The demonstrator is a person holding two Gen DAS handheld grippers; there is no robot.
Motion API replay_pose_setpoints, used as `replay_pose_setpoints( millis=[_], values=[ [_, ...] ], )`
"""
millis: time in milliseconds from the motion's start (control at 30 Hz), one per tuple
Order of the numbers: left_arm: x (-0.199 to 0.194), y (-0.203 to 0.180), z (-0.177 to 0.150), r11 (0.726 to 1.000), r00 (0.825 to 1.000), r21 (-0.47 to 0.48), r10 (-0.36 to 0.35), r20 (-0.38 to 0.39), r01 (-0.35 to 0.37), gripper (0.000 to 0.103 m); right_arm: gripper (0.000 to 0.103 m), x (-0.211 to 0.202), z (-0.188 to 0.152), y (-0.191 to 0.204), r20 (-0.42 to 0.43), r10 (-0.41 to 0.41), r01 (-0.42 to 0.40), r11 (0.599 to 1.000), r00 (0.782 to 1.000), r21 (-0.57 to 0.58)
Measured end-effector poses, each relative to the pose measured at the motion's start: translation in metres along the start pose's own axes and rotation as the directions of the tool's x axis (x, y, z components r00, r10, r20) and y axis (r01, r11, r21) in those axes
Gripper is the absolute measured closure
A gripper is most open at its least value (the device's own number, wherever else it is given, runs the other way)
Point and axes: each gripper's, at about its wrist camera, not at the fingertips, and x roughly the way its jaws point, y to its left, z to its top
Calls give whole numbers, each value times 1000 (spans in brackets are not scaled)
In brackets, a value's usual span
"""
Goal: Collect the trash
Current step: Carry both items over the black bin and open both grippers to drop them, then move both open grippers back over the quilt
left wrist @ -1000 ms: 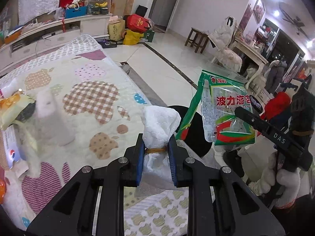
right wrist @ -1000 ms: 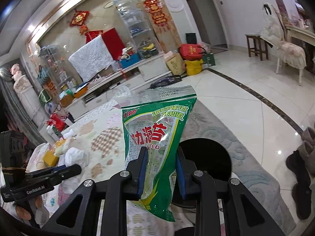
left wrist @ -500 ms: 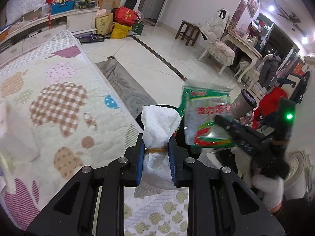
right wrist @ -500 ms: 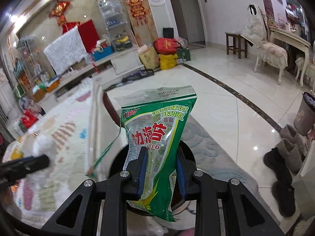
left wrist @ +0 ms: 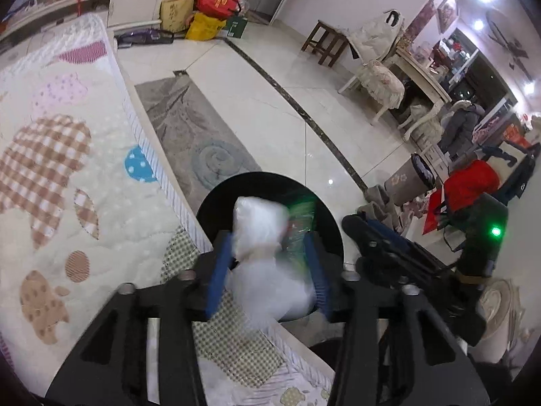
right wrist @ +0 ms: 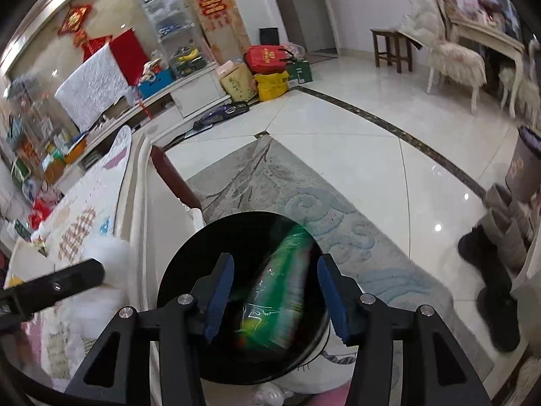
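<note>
No text can be read; print on the red bag (right wrist: 268, 54) is blurred

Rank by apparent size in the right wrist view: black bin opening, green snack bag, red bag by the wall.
1. black bin opening
2. green snack bag, motion-blurred, so its outline is rough
3. red bag, farther away, so nearness skews this

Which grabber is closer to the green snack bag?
Right. The green snack bag falls between the opening right gripper jaws into the black bin. The left gripper, also opening, brackets the white tissue wad beside it.
</note>
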Motion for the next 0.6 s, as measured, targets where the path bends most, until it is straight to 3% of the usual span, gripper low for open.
replay_pose_setpoints(
  millis=[200, 467, 600],
  values=[
    [-7, 1, -6, 1000, 1000, 6, 6, 0, -6, 57, 53, -4, -5, 4, -17, 29, -29, 999, 999, 21],
    [-33, 3, -14, 998, 997, 15, 62, 50, -63, 57, 52, -12, -11, 32, -21, 49, -50, 998, 999, -37],
    [-46, 6, -21, 995, 992, 22, 95, 81, -97, 57, 46, -20, -13, 45, -16, 61, -62, 996, 998, -68]
  ],
)
